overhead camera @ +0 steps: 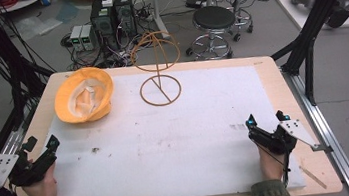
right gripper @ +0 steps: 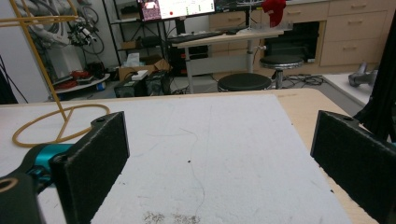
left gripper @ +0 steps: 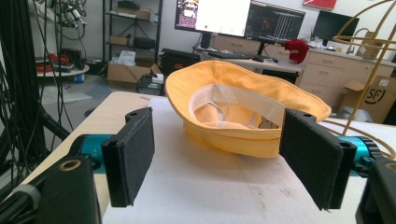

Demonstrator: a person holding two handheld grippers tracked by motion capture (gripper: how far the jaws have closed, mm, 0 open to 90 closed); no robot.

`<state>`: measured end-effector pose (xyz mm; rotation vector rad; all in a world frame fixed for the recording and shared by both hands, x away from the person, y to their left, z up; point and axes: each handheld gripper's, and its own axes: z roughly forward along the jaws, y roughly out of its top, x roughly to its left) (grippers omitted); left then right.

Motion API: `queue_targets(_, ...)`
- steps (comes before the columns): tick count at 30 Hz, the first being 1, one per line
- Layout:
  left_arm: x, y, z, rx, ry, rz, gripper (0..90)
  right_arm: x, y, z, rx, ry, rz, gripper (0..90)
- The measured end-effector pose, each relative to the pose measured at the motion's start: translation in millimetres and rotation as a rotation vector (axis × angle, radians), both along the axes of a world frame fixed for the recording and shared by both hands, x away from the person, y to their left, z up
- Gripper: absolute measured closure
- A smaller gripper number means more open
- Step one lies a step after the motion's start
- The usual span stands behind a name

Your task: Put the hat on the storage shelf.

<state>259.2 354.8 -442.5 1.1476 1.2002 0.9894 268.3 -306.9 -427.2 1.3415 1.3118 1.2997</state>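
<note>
My left gripper [overhead camera: 43, 150] faces the hat [overhead camera: 84, 95], brim up at the far left beside the stand [overhead camera: 159, 82]; both grippers' jaws spread empty, right gripper [overhead camera: 264, 122] waiting near.

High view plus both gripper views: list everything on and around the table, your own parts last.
hat: one, yellow, upside down, far left of the table
wire stand: one, gold, beside the hat, far middle
mat: one, white, covers the tabletop
table: one, light wood
stools: two, black, floor beyond the table
computer towers: two, black, floor
left claw: one, black, open, near left edge
right claw: one, black, open, near right edge
</note>
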Motion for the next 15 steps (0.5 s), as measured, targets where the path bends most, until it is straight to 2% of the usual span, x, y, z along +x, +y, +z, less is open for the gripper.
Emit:
queue_targets(8, -1.0, 1.9, -0.4, -0.007, 0.004, 0.008, 26.3, -0.3, -0.7, -0.3, 0.023, 0.010, -0.003, 3.3)
queue_targets(15, 0.0, 2.4, -1.1, -0.011, 0.008, 0.010, 26.3, -0.3, -1.1, -0.3, 0.017, 0.006, -0.013, 3.3)
